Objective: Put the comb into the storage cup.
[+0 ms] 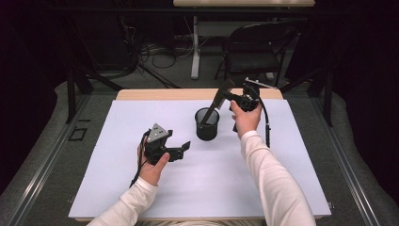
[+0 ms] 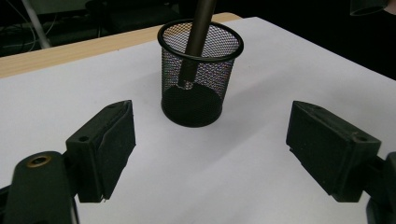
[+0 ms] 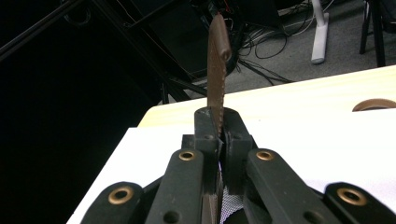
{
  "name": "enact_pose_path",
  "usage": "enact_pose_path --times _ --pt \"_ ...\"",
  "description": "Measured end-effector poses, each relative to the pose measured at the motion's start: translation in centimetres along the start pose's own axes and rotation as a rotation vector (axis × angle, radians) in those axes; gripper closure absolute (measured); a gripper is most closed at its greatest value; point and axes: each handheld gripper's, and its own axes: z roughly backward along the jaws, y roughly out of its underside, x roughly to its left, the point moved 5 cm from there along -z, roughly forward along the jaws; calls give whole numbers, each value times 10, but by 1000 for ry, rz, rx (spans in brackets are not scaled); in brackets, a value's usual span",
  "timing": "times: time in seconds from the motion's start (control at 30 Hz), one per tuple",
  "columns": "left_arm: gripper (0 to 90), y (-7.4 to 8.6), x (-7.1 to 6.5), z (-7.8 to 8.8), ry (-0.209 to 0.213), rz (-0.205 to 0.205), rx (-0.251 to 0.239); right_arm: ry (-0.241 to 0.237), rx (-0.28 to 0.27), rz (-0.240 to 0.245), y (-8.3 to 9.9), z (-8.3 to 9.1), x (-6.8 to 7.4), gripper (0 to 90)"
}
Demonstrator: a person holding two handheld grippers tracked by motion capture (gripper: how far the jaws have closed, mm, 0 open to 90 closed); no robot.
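Observation:
A black mesh cup stands upright on the white mat, near the middle. A long dark brown utensil leans into it with its lower end inside the cup. My right gripper is shut on the utensil part-way up, just right of and above the cup. The utensil's toothed upper end sticks out past the jaws. My left gripper rests low on the mat left of the cup, open and pointed at it, with nothing between its pads.
The mat covers most of a wooden table, whose far edge shows bare. Behind the table are a black folding chair, a white desk leg and loose cables on the floor. Dark frame rails run along both sides.

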Motion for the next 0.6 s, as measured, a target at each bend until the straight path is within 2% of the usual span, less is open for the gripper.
enact_pose_path --times 0.6 --pt "161 0 0 0 -2 2 -1 14 29 4 15 -11 -6 875"
